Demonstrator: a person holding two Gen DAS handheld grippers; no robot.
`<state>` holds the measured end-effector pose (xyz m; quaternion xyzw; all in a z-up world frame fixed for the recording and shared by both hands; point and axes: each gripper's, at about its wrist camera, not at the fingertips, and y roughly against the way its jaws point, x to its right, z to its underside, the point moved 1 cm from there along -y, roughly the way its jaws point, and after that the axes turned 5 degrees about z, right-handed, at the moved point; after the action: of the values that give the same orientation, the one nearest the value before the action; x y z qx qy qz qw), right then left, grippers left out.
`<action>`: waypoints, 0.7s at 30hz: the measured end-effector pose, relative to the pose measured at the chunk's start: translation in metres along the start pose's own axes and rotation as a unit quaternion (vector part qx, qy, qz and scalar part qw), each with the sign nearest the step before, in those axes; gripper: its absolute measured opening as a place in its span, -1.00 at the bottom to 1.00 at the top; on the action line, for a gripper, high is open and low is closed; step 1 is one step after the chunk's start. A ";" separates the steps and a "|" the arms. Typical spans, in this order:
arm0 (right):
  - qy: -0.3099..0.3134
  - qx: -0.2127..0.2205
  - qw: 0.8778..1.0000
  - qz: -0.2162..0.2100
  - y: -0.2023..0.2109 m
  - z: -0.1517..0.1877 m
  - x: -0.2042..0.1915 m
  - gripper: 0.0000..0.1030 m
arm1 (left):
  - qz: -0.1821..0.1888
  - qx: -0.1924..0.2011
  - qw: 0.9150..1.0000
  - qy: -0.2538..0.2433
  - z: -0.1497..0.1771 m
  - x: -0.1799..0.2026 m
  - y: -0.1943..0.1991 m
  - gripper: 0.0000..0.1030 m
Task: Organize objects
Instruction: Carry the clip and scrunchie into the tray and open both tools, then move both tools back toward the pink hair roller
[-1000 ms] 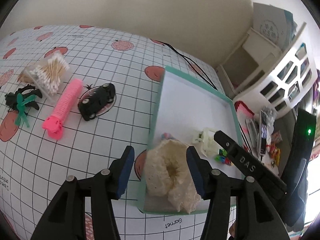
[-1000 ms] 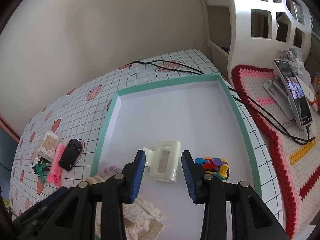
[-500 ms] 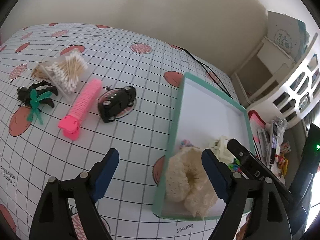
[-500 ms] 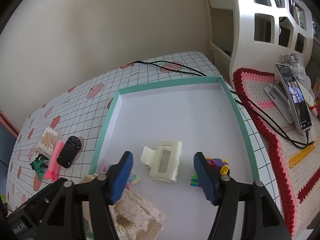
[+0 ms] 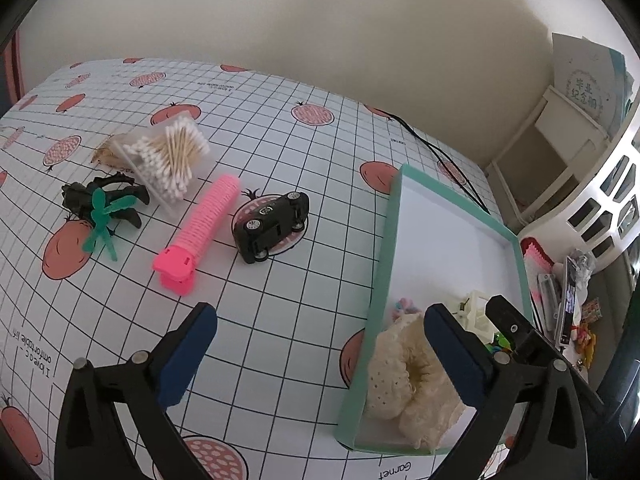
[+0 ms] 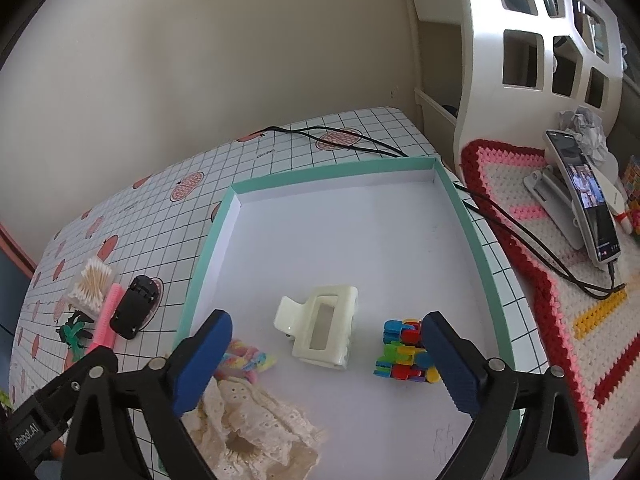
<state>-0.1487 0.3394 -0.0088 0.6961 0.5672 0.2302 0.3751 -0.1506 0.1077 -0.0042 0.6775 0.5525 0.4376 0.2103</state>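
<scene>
1. Both grippers' jaws had just been opening: the left gripper (image 5: 320, 344) had let go of the cream scrunchie (image 5: 408, 376), the right gripper (image 6: 326, 354) of the cream hair claw (image 6: 320, 326); both lay in the green tray (image 6: 340, 172).
2. Each stood wide, holding nothing.
3. Left on the cloth were the toy car (image 5: 274, 220), pink roller (image 5: 202, 228) and cotton swabs (image 5: 170, 156), well apart from the tray.
4. Lifting clear of the tray wall before reaching leftward looked wise.
</scene>
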 end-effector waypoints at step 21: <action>-0.007 0.058 0.998 -0.001 0.024 -0.008 -0.015 1.00 | -0.034 0.077 0.996 -0.023 -0.017 -0.016 0.022 1.00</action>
<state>-0.1434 0.3253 0.0159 0.7176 0.5776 0.1922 0.3383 -0.1521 0.0825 0.0161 0.6824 0.6025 0.3706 0.1846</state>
